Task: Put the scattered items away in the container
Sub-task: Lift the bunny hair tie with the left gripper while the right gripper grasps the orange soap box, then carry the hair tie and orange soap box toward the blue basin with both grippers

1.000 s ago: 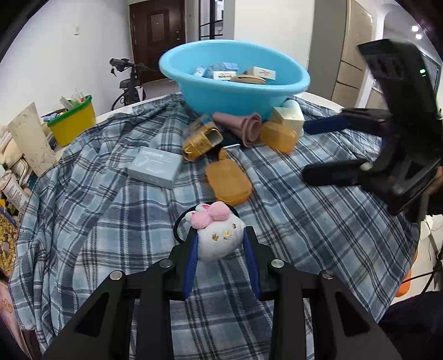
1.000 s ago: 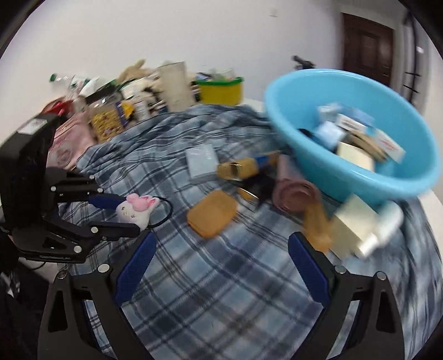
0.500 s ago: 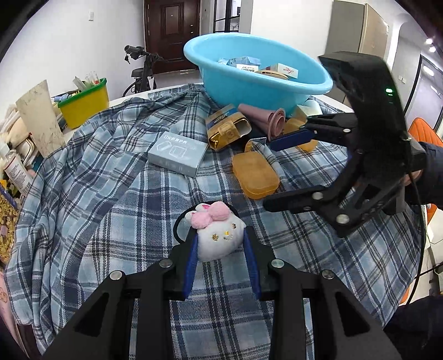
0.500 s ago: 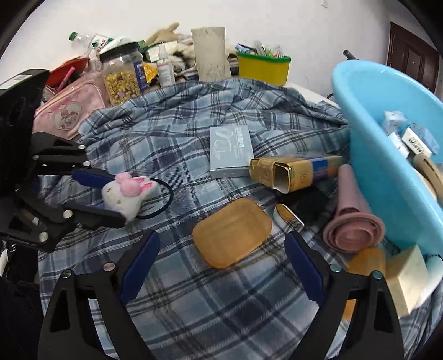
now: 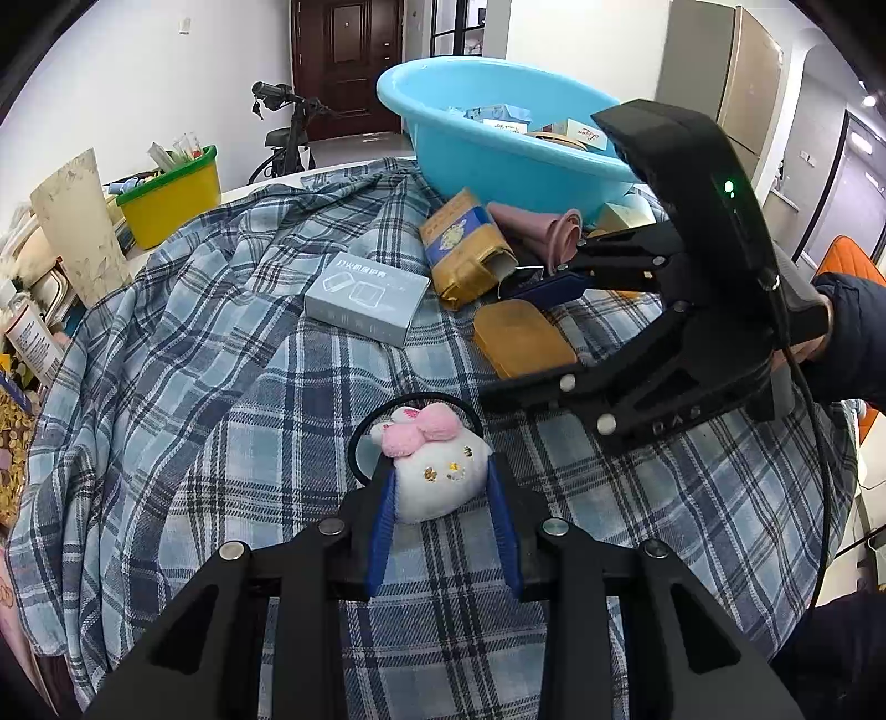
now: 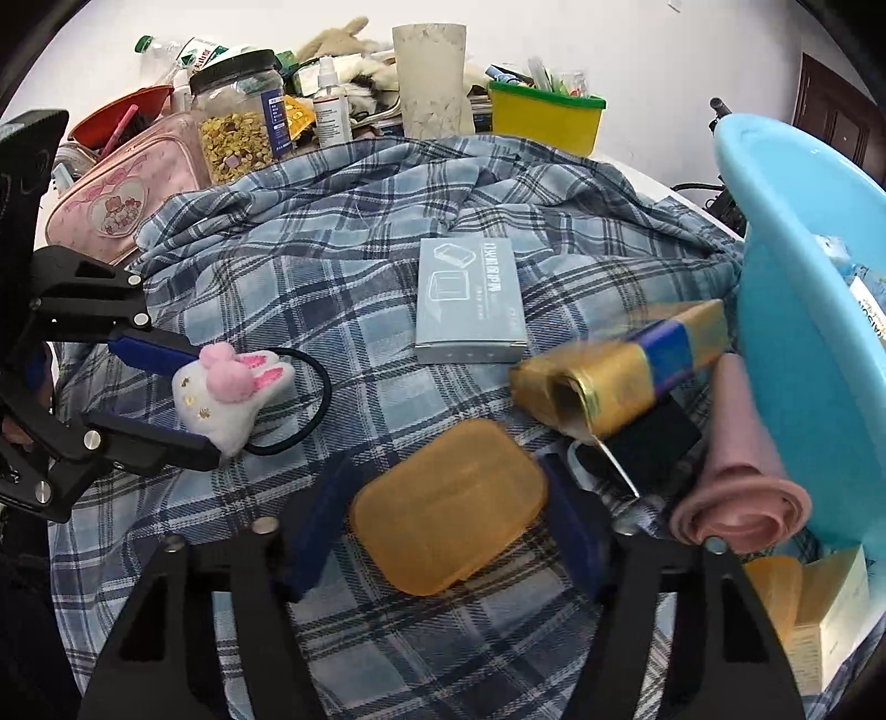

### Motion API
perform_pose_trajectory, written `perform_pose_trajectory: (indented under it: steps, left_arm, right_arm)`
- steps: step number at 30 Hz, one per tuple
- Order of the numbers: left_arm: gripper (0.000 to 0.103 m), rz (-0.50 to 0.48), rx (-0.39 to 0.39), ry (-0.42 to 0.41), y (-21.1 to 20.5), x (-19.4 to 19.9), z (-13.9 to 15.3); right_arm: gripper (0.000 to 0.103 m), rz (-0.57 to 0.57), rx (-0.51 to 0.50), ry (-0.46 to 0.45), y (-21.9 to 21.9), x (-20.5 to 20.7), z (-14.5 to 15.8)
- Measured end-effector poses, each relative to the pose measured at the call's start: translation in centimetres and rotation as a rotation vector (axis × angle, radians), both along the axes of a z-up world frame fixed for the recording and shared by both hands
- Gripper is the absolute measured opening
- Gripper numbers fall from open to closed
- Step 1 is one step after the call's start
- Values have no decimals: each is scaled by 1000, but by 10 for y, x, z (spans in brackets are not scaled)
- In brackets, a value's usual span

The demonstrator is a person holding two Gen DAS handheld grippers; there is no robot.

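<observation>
Gripping now:
Left tool point(image 5: 443, 498): clamped on plush bunny hair tie point(image 5: 434, 471).
Right tool point(image 6: 443, 509): spread wide, straddling orange case point(image 6: 448, 504).

A dark wooden door point(image 5: 346, 66) stands in the white wall point(image 5: 111, 83) at the far end of the room. Just right of the door is a dark-framed glass panel point(image 5: 454, 27); further right stands a tall beige cabinet point(image 5: 725, 83). Before the door stands a parked bicycle point(image 5: 282, 133).
</observation>
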State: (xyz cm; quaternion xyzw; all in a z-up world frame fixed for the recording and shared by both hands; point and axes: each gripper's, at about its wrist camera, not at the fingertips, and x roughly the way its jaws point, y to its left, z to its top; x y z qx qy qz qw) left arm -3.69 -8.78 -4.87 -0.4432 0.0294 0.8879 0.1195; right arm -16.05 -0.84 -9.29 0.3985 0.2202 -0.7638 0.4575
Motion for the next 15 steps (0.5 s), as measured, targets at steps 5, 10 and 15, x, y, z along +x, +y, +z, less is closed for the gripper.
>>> perform_pose_trajectory:
  steps: [5,10,15]
  left_arm:
    - [34,-9,-1,-5,3,0,-1]
    - [34,-24,-6,1,11,1,3]
    - [34,-41,-5,11,22,3,7]
  right_arm:
    - [63,-8,3,17,7,7,6]
    - [63,-46,-16,28,22,17,20]
    - [63,-131,-19,38,49,28,30]
